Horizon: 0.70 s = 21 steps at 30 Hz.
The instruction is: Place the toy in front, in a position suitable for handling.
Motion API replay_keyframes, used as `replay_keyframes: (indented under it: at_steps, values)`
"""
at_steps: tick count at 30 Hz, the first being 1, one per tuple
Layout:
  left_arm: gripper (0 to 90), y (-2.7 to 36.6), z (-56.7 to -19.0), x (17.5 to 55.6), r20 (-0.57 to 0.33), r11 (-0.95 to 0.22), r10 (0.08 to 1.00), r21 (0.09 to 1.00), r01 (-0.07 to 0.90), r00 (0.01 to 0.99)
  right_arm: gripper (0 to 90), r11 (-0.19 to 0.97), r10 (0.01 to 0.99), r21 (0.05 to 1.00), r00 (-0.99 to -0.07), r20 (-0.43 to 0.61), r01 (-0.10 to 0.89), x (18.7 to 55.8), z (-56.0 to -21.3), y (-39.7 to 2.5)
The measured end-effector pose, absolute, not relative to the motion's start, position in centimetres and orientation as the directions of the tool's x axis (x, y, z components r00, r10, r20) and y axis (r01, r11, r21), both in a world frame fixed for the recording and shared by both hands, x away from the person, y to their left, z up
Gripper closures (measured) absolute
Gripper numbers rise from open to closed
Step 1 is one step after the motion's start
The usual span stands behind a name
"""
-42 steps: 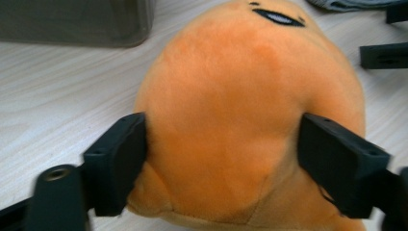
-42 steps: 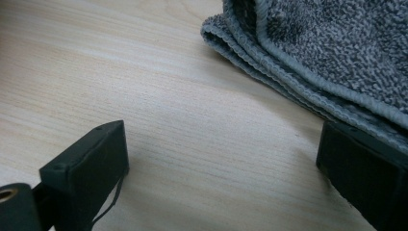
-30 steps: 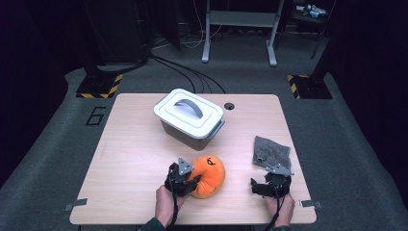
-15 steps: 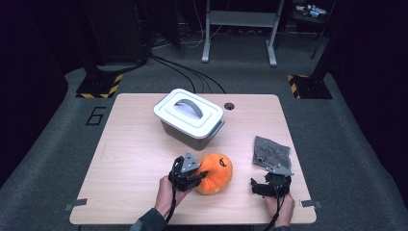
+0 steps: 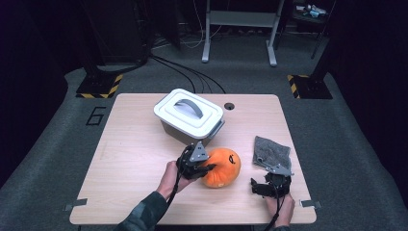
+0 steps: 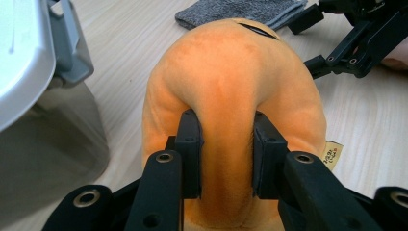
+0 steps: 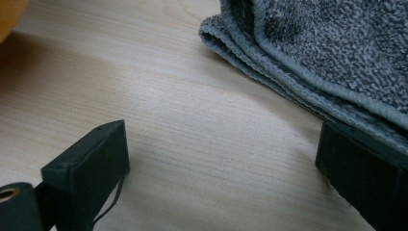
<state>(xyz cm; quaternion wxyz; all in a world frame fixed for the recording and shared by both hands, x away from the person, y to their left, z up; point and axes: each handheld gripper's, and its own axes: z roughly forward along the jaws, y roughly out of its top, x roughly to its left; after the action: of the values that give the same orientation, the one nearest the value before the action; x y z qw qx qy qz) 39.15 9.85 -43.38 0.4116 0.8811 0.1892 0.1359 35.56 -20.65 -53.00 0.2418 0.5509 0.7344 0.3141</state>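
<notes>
Left gripper (image 6: 226, 159) pinches a fold of the orange plush pumpkin (image 5: 222, 167) on the table (image 5: 134, 159) | lidded grey bin (image 5: 189, 115) stands just beyond and left of it | right gripper (image 5: 270, 185) rests spread wide, holding nothing | folded grey towel (image 7: 332, 53) lies at its right jaw.

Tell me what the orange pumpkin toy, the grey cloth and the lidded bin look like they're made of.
Pumpkin toy: soft plush, matte short pile; it dents between the left gripper jaws and has a sewn tag.
Grey cloth: terry towel, looped pile, stitched hem.
Lidded bin: probably plastic; smooth pale lid with a slight sheen, greyer translucent-looking body.
</notes>
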Motion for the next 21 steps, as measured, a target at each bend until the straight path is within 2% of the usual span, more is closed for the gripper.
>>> replay_keyframes:
  at_steps: [5,7,8,9,13,21]
  values:
    - [63.9,9.0,-44.8,40.2,0.058,-0.621,0.425,0.745,0.245,0.903,3.7,0.195,0.961,0.728,-0.276,-0.009,0.658,35.6,-53.0,-20.6]
    - [56.3,9.0,-45.1,40.3,0.053,-0.604,0.453,0.753,0.263,0.89,3.7,0.195,0.961,0.728,-0.276,-0.008,0.658,35.6,-53.0,-20.7]
    - [49.6,9.2,-45.1,40.4,0.035,-0.591,0.457,0.758,0.275,0.889,3.7,0.195,0.961,0.727,-0.276,-0.008,0.658,35.6,-53.0,-20.7]
    - [49.6,9.3,-45.0,40.4,0.036,-0.589,0.467,0.758,0.28,0.883,3.7,0.195,0.961,0.727,-0.276,-0.008,0.658,35.6,-53.0,-20.7]
    - [35.2,10.0,-44.8,40.2,0.03,-0.555,0.524,0.77,0.315,0.851,3.7,0.194,0.961,0.726,-0.275,-0.007,0.66,35.6,-53.0,-20.7]
    - [26.1,11.2,-44.1,38.1,-0.002,-0.468,0.624,0.8,0.376,0.781,3.8,0.186,0.962,0.728,-0.272,0.0,0.66,35.6,-53.0,-20.6]
